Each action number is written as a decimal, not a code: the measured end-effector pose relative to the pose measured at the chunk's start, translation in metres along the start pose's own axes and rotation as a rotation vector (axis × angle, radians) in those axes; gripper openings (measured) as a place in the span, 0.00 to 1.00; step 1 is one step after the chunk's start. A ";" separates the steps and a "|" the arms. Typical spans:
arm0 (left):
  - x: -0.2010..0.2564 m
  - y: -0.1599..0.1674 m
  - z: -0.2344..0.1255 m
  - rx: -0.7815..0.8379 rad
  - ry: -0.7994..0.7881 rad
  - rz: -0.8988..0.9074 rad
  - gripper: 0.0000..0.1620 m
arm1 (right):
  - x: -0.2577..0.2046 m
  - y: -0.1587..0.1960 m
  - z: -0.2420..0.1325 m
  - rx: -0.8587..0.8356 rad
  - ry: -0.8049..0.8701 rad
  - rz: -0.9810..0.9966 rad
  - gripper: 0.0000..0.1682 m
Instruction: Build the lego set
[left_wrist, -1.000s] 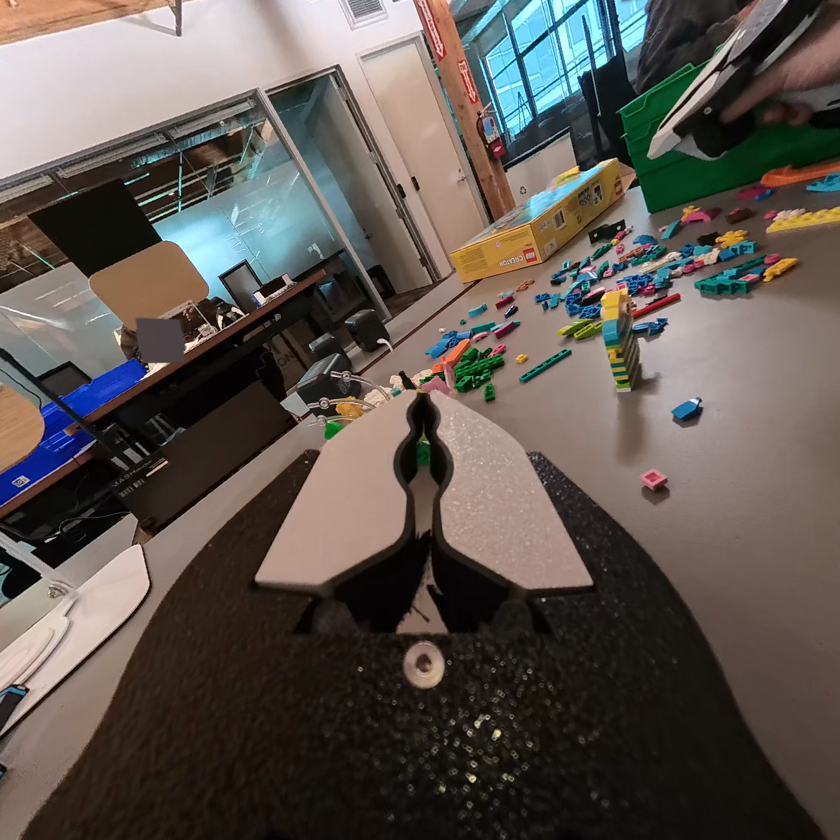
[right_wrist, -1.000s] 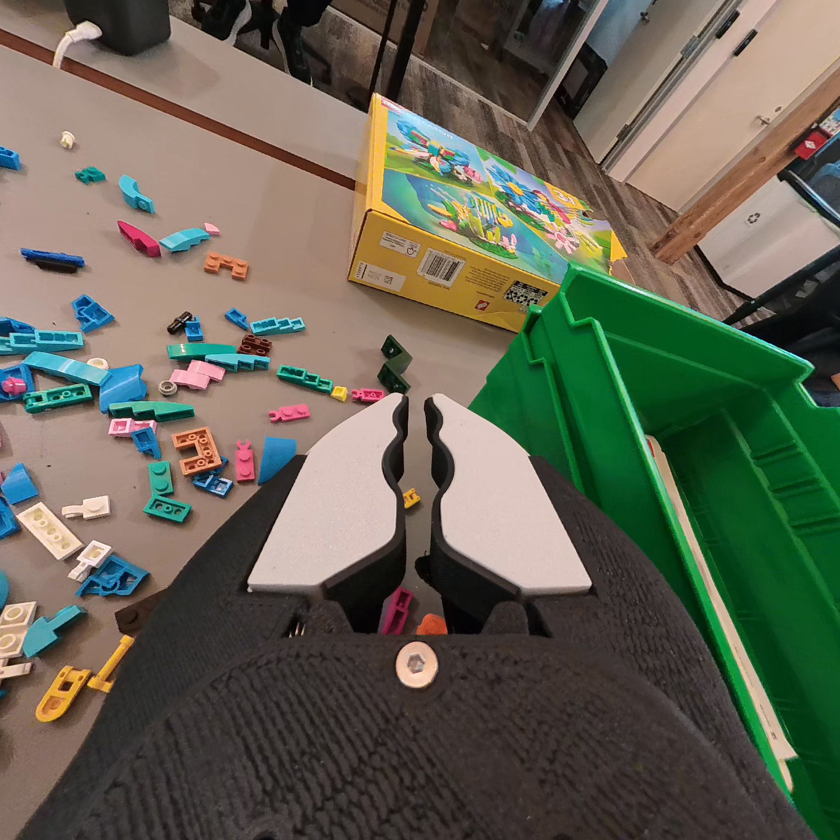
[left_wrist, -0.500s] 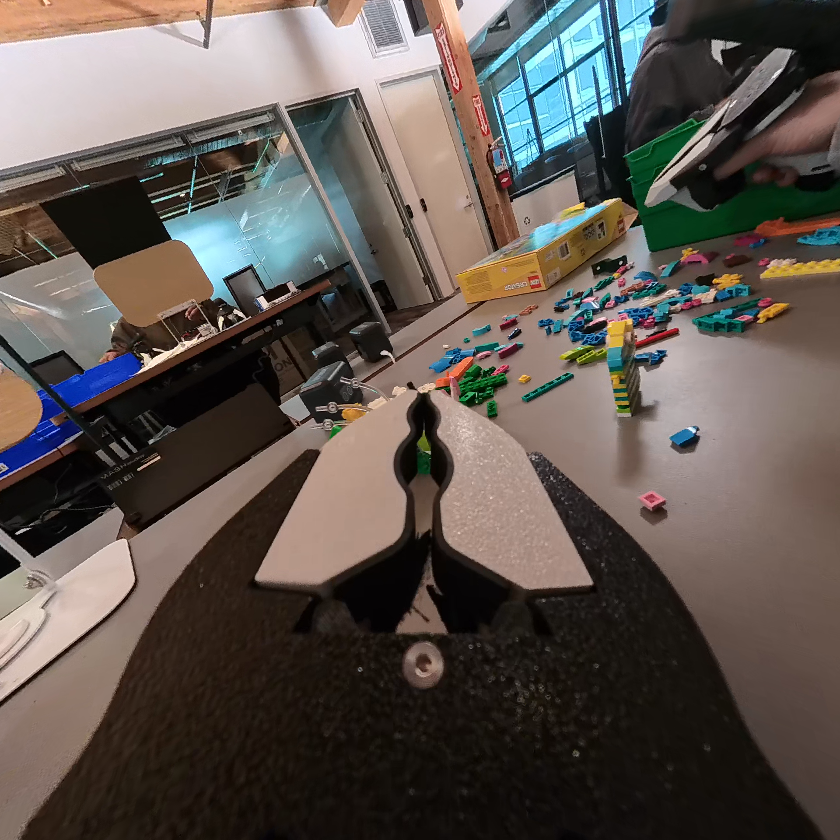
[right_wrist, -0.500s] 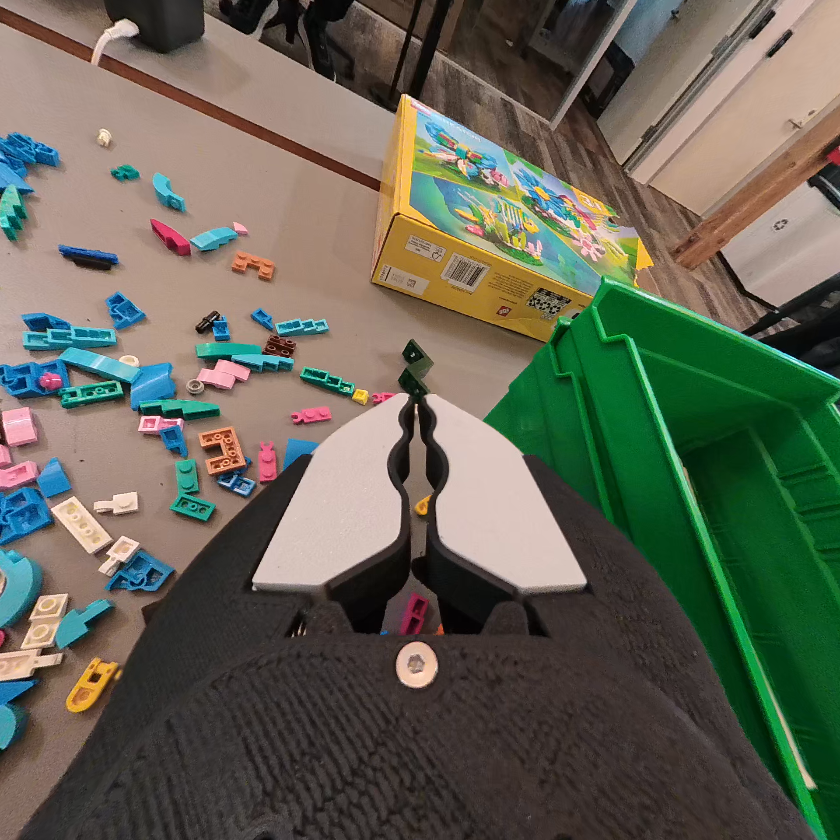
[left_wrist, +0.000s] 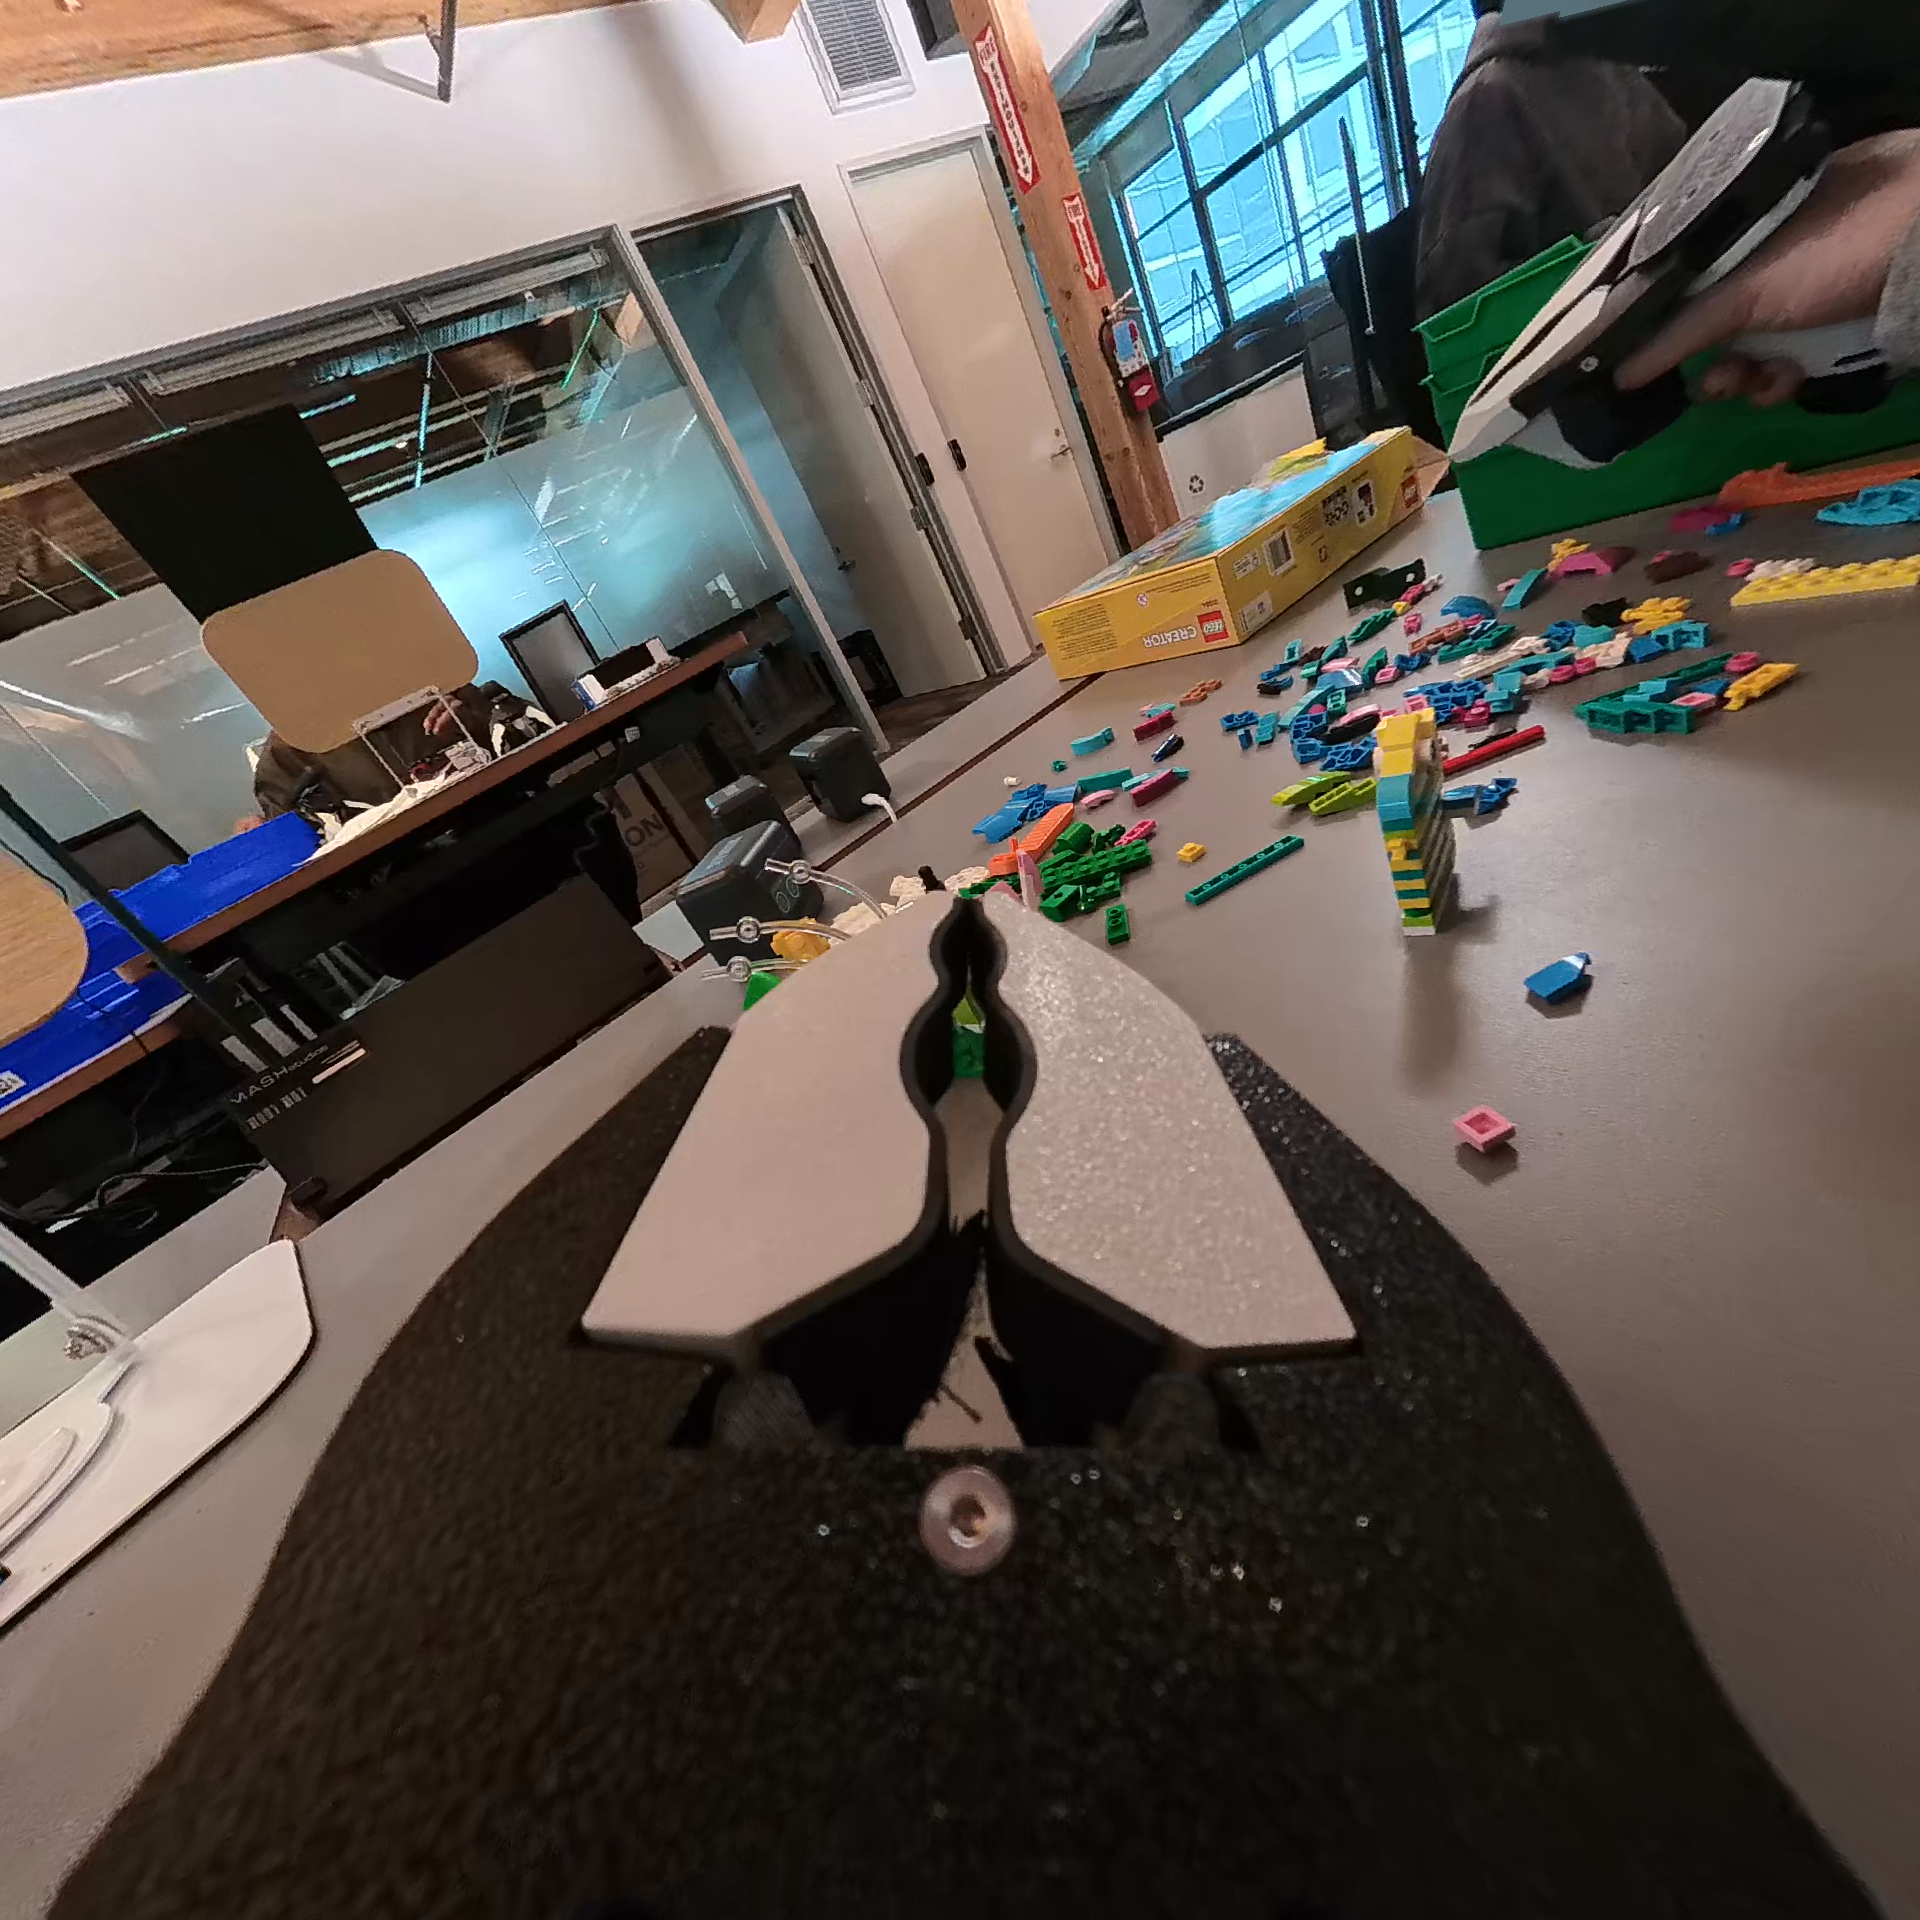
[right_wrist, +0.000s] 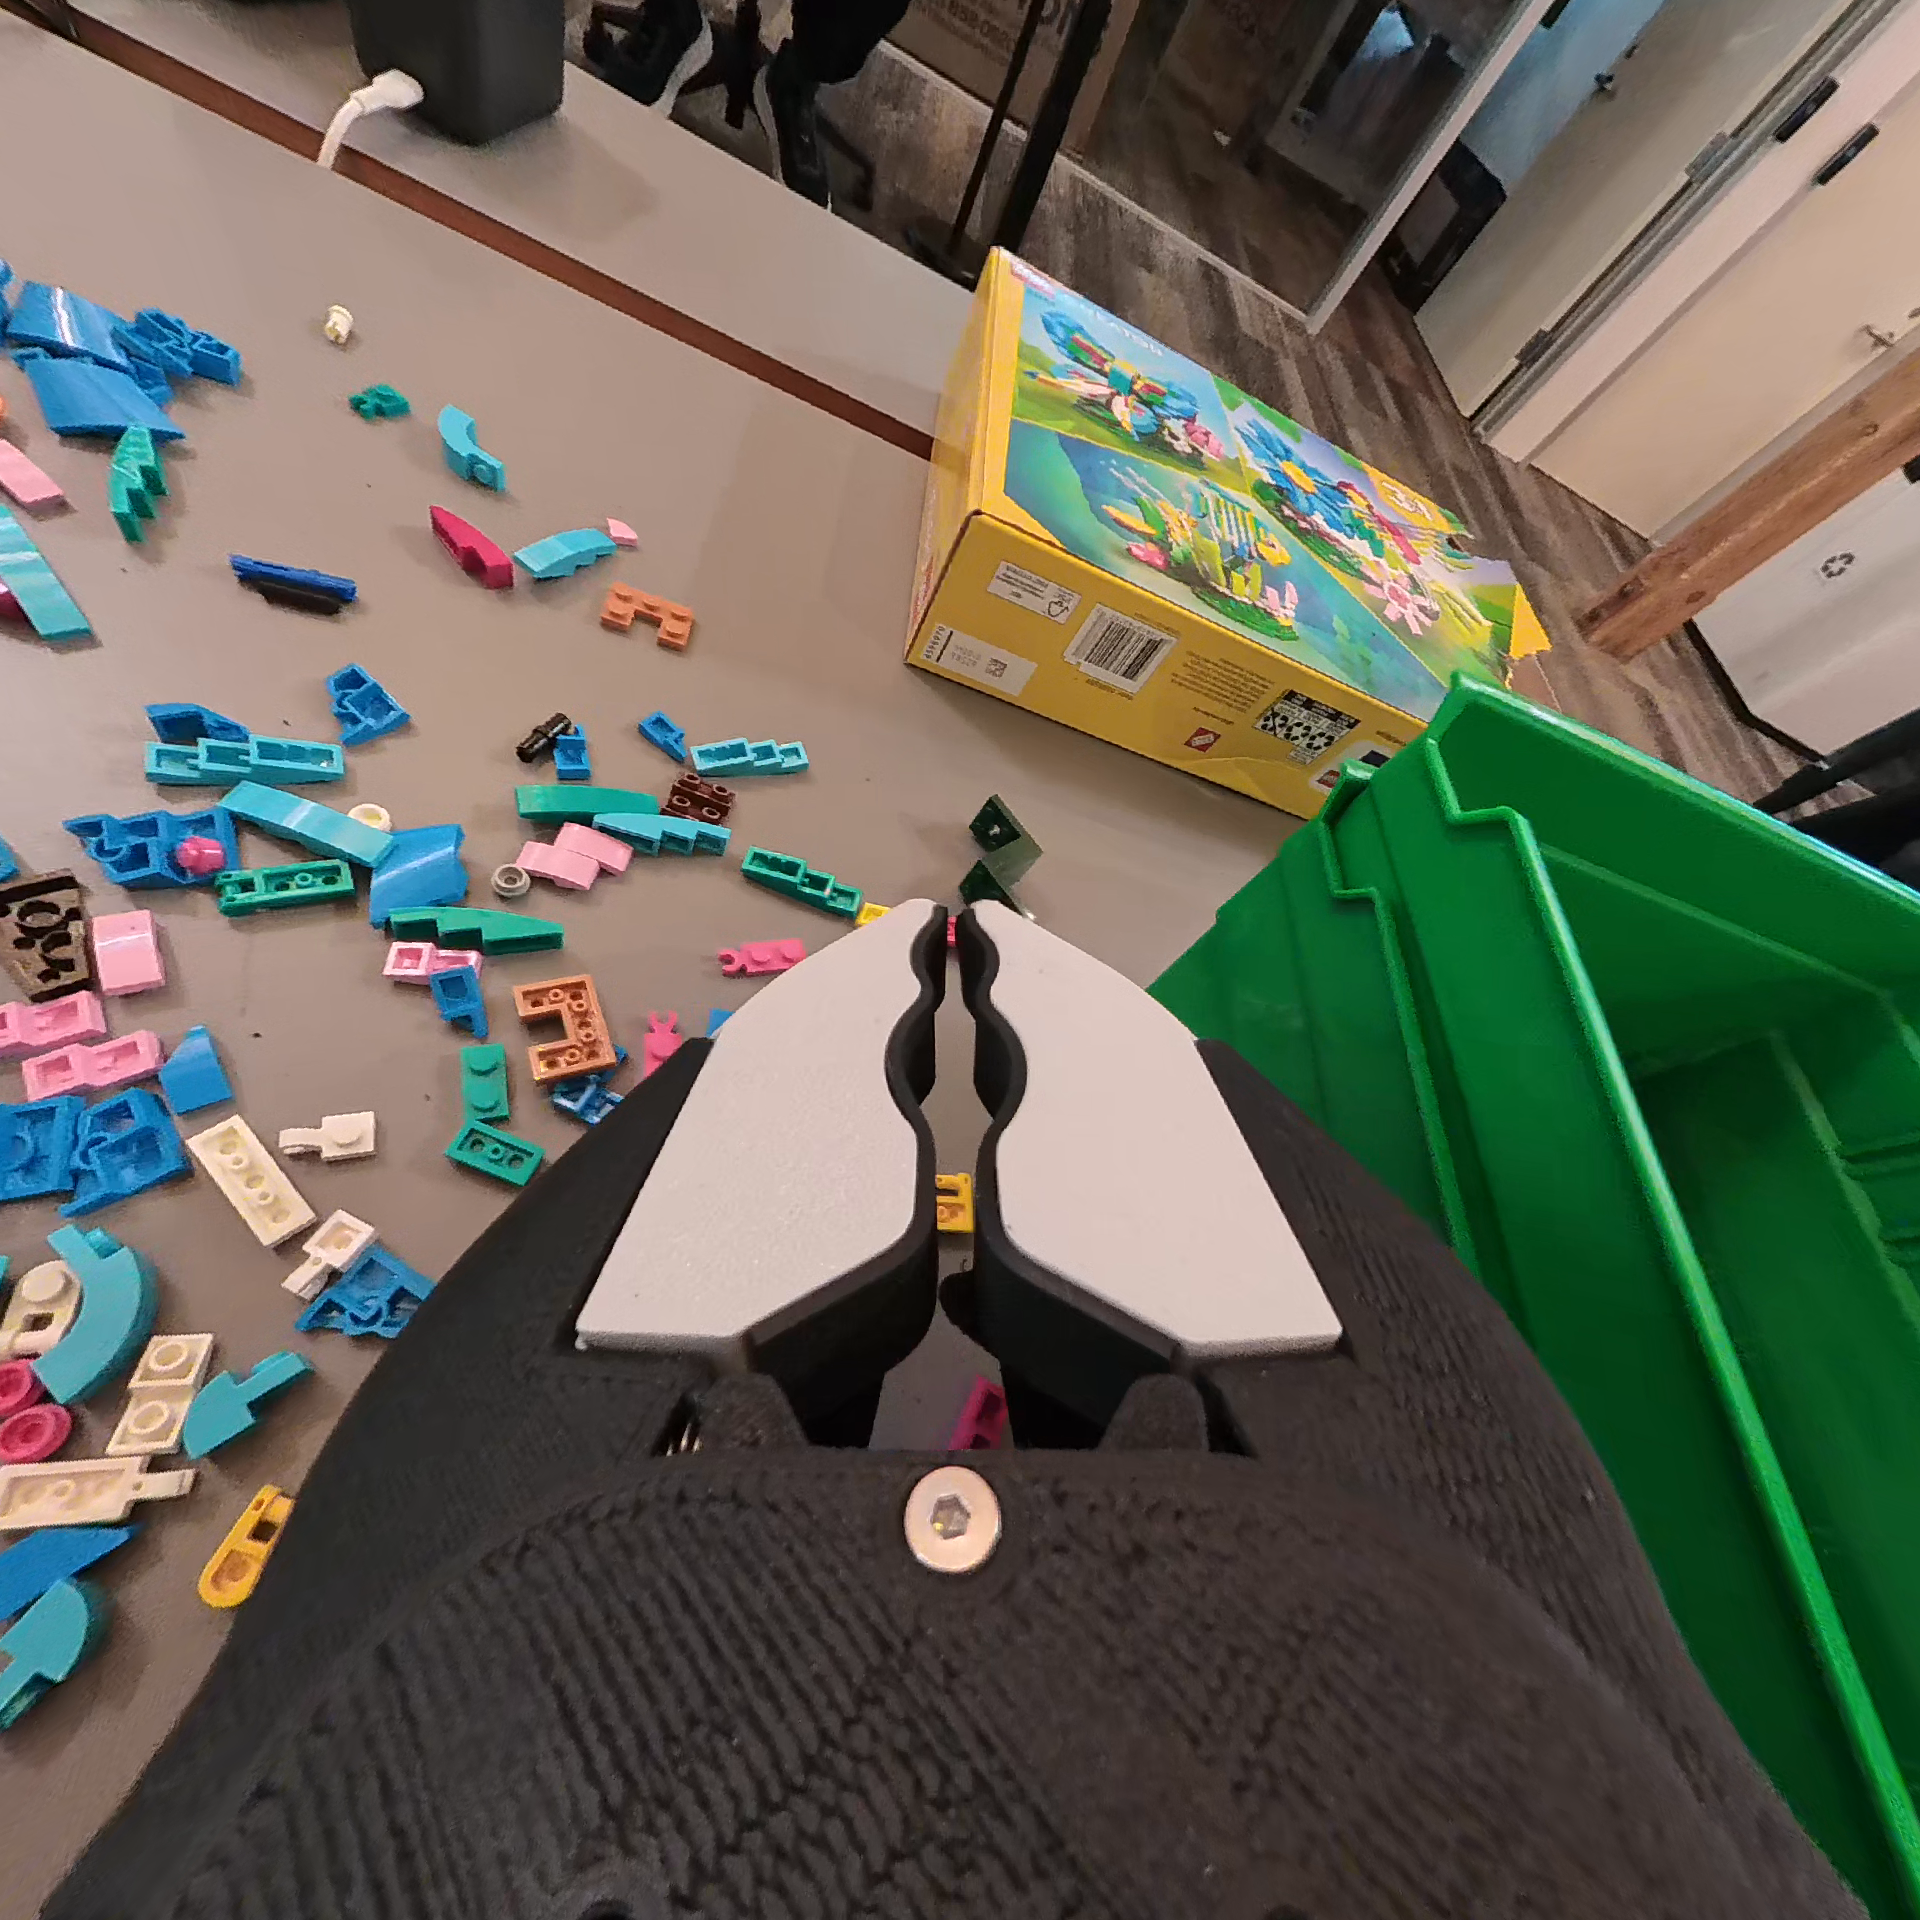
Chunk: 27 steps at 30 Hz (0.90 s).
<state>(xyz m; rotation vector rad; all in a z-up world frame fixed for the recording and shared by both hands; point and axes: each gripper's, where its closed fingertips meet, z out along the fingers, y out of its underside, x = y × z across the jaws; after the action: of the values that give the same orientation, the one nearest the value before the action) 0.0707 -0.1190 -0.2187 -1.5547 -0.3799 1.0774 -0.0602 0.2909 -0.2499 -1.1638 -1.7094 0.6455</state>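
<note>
Loose lego pieces (right_wrist: 281, 831) in blue, teal, pink and white lie spread on the grey table (right_wrist: 727, 499). A small striped brick tower (left_wrist: 1413, 831) stands upright among them. My left gripper (left_wrist: 968, 914) is shut, low over the table's near end; a green piece (left_wrist: 968, 1029) shows in the gap between its fingers, and I cannot tell if it is gripped. My right gripper (right_wrist: 951, 920) is shut with nothing seen at its tips, above the table beside the green bin (right_wrist: 1610, 1091). It also shows in the left wrist view (left_wrist: 1455, 452), held by a hand.
The yellow lego box (right_wrist: 1195, 582) lies at the far table edge next to the bin. Two dark green pieces (right_wrist: 997, 852) lie just beyond my right fingertips. A green brick pile (left_wrist: 1081, 873), one blue piece (left_wrist: 1555, 977) and one pink piece (left_wrist: 1484, 1127) lie near the tower. Across from one pair of fingers to the other is roughly 45 cm.
My right gripper's fingers closed from a narrow gap to shut, and it drew back a little from the box. The left gripper stayed shut and tilted slightly.
</note>
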 end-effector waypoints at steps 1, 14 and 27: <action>0.000 0.000 0.000 -0.001 0.000 0.000 0.00 | -0.002 0.000 0.000 0.003 -0.008 -0.003 0.01; 0.001 0.000 0.000 -0.004 0.000 0.002 0.00 | -0.185 -0.122 -0.033 0.247 -0.850 -0.051 0.16; -0.001 0.000 -0.001 -0.002 -0.011 -0.015 0.00 | -0.297 -0.163 0.001 0.132 -1.047 -0.337 0.10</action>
<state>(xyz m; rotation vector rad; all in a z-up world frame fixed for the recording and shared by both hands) 0.0714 -0.1205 -0.2186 -1.5465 -0.3996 1.0750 -0.0963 -0.0452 -0.2380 -0.3843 -2.5817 1.2491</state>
